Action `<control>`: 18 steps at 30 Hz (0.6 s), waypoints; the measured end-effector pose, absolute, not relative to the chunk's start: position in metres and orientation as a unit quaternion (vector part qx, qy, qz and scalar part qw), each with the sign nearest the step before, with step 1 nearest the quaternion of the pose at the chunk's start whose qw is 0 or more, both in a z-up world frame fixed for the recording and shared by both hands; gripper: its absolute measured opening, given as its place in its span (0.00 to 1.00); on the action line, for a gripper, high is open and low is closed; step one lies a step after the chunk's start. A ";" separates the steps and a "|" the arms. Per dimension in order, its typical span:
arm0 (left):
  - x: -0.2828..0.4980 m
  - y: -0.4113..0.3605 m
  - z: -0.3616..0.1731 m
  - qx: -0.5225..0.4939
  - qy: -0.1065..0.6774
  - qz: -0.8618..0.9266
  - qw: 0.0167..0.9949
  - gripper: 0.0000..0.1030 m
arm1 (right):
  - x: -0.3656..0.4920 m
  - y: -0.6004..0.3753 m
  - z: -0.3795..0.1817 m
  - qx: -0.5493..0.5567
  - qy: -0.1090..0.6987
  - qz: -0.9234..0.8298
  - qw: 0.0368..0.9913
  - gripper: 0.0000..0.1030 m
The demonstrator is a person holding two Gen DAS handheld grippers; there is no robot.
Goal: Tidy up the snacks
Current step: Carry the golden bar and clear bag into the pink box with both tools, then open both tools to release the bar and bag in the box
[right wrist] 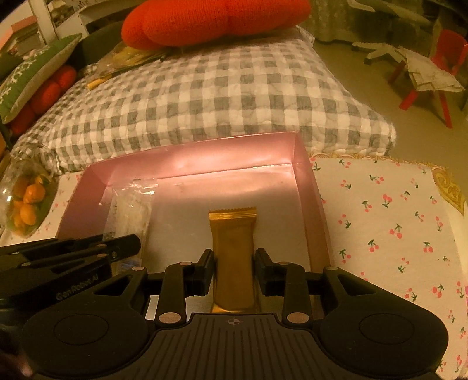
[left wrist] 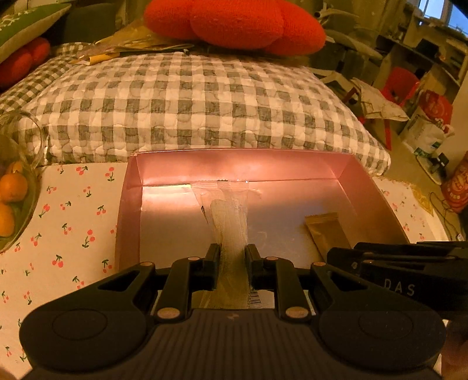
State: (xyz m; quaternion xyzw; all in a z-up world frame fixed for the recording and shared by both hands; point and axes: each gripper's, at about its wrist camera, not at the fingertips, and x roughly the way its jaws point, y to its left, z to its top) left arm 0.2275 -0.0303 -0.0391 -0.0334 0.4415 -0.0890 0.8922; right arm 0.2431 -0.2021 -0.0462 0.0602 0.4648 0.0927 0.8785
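Left tool: sitting at bottom centre of the left wrist view, its jaws pressing on both sides of a clear packet.
Clear packet: lying lengthwise inside the pink box, its far end reaching the box's back wall; a barcode is showing at its near end.
Right tool: sitting at bottom centre of the right wrist view, its fingers flanking a gold packet; the left one is touching it, a thin gap is showing at the right one, so the jaws are standing slightly apart.
Gold packet: lying flat on the box floor, right of the clear packet, crimped end pointing away.
Pink box: resting on the cherry-print cloth covering the worktop, in mid-frame.
Fruit bowl: standing at the left edge, holding oranges.
Checked cushion: lying just behind the box.
Red pillow: sitting at top centre.
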 end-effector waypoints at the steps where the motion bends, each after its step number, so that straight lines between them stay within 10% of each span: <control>1: 0.227 -0.029 -0.038 -0.036 0.443 -0.087 0.892 0.17 | 0.242 -0.203 -0.045 0.061 0.463 0.092 0.879 0.30; 18: 0.196 -0.024 -0.005 -0.046 0.417 -0.094 0.903 0.66 | 0.207 -0.212 0.000 0.066 0.437 0.086 0.893 0.67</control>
